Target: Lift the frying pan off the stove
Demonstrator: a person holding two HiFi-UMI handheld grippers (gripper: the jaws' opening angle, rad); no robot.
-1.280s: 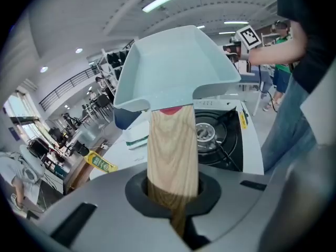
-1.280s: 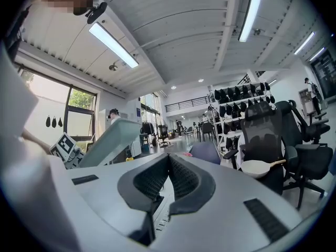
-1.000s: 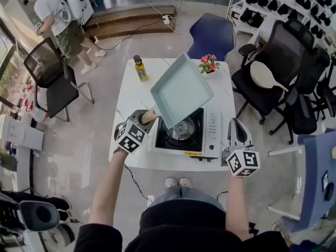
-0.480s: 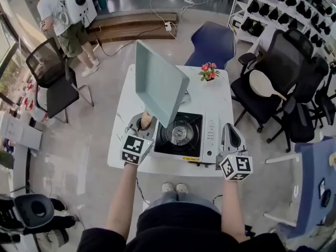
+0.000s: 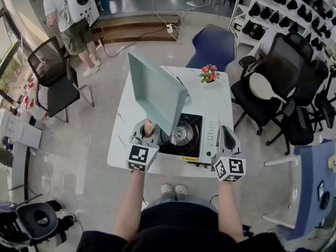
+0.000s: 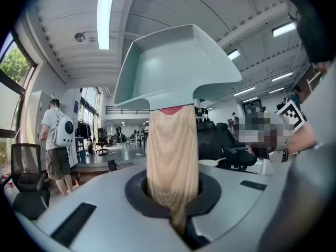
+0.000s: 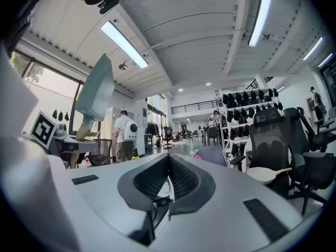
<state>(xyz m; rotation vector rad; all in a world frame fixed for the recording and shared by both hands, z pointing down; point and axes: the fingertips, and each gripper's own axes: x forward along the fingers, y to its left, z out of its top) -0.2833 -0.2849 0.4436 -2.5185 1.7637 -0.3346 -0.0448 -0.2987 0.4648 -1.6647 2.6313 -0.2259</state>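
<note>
Frying pan: the square, pale-green frying pan (image 5: 157, 93) is clear of the stove (image 5: 211, 138). It hangs above the stove's 10 o'clock corner, tipped steeply so it stands nearly on edge.
Left gripper: the left gripper (image 5: 148, 132) is clamped tight on the pan's wooden handle (image 6: 172, 161), which runs straight out from between the jaws.
Right gripper: the right gripper (image 5: 226, 133) is closed on nothing and hovers by the stove's 4 o'clock corner, touching nothing that I can see.
Step in hand: to my eye the lift itself is done, and what remains is steadying the pan and carrying it off.
Doing it well: I'd roll the wrist to bring the pan back to level. The grip should stay firm near the handle's root, and the pan should move clear before it comes down.
Risk: with a long handle and a heavy head, the pan could twist in the jaws or clip the burner (image 5: 181, 134).
Worktop: the white marbled worktop (image 5: 205, 96) carries the stove at its 6 o'clock edge. A small pot of pink flowers (image 5: 209, 72) stands at 1 o'clock of the stove.
Room: a blue chair (image 5: 212, 43) is tucked in at 12 o'clock, and black office chairs (image 5: 273, 83) stand at 3 o'clock. Shelves of dark goods (image 5: 283, 4) run past 2 o'clock. A mesh chair (image 5: 50, 72) is at 9 o'clock. A person with a white backpack (image 5: 68, 14) stands well off at 11 o'clock.
</note>
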